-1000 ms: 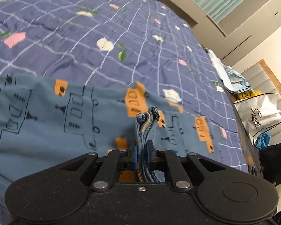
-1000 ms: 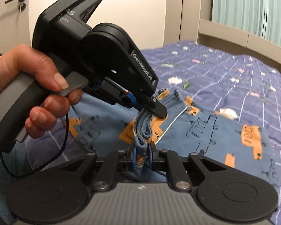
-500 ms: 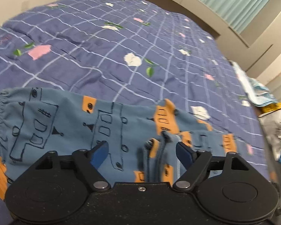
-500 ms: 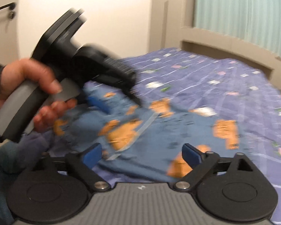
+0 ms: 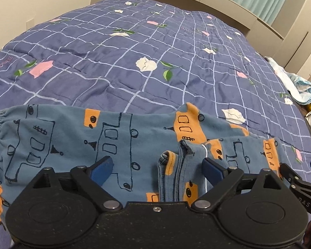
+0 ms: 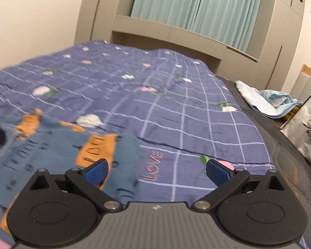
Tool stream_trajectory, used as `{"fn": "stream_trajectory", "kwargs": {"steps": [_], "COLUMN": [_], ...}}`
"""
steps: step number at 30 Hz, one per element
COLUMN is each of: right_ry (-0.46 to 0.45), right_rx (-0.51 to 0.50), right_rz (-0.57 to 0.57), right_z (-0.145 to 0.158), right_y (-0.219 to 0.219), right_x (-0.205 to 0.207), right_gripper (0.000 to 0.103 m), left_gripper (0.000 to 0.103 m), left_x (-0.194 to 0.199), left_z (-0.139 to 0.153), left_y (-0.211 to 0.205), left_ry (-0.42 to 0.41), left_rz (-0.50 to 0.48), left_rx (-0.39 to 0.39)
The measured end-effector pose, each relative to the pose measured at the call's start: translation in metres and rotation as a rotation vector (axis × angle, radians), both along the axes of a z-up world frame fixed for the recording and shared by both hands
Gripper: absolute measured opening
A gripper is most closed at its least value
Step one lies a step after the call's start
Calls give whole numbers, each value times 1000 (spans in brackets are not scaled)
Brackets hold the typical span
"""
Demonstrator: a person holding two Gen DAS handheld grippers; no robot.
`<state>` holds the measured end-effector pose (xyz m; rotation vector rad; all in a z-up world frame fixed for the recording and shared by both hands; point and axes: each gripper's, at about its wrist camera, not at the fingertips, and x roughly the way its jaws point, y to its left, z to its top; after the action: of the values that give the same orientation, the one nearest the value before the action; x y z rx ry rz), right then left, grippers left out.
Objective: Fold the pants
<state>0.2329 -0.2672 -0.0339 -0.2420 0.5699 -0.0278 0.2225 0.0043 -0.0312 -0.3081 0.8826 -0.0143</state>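
Note:
The blue pants (image 5: 72, 137) with orange and black printed shapes lie folded across the near part of the bed, elastic waistband at the far left. My left gripper (image 5: 157, 171) is open and empty just above them, with the stacked leg cuffs (image 5: 180, 161) lying loose between its fingers. In the right wrist view the pants (image 6: 58, 145) fill the lower left. My right gripper (image 6: 156, 171) is open and empty, over the pants' right edge and the bedspread. Its tip shows at the right edge of the left wrist view (image 5: 296, 178).
A purple checked bedspread (image 5: 155, 47) with flowers covers the bed. A pale blue cloth pile (image 6: 267, 101) and a white paper bag (image 6: 306, 132) sit at the right side. The beige headboard shelf (image 6: 176, 31) and teal curtains stand behind.
Both grippers opened and let go of the pants' cuffs, which now lie on the folded pants. The right gripper swung right, away from the left gripper, and both pulled back a little.

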Motion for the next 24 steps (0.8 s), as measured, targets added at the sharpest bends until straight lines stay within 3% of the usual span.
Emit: {"fn": "stream_trajectory", "kwargs": {"steps": [5, 9, 18, 24], "right_ry": [22, 2, -30, -27], "right_rx": [6, 42, 84, 93], "right_rz": [-6, 38, 261, 410], "right_z": [-15, -4, 13, 13], "right_y": [-5, 2, 64, 103], "right_x": [3, -12, -53, -75], "right_gripper": [103, 103, 103, 103], "left_gripper": [95, 96, 102, 102], "left_x": [1, -3, -49, -91], "left_z": [5, 21, 90, 121], "left_y": [-1, 10, 51, 91], "left_ry": [26, 35, -105, -135], "left_rz": [16, 64, 127, 149], "left_rx": [3, -10, 23, 127]}}
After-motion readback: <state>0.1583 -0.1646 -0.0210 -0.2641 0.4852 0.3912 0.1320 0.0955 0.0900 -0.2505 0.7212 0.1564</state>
